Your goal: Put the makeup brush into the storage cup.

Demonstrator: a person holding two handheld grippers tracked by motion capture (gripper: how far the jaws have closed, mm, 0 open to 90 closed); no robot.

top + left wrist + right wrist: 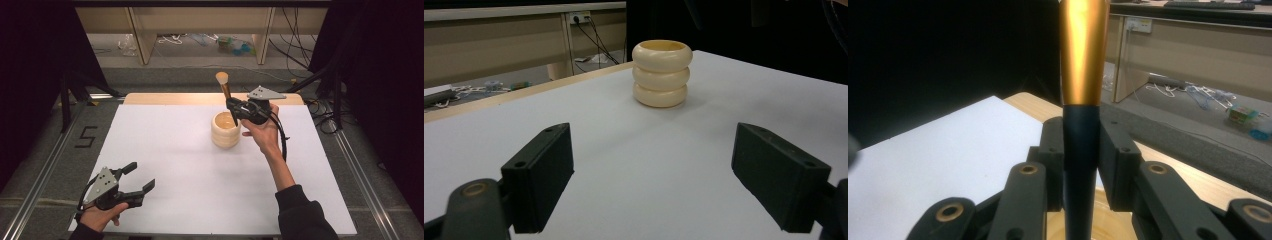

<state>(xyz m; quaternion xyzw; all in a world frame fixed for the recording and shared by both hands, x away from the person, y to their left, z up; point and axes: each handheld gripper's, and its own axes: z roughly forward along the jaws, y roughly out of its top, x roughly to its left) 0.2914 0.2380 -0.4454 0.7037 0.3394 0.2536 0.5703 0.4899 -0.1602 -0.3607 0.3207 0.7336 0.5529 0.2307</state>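
From above, my right gripper holds the brush upright, its bottom end inside the cup. I think I am putting it in; next I must let go gently.

The left gripper view has jaws wide apart near the cup.

The right gripper view has jaws squeezing the brush handle above the cup.

Brush head beyond the right gripper view's top edge, handle tip inside cup.
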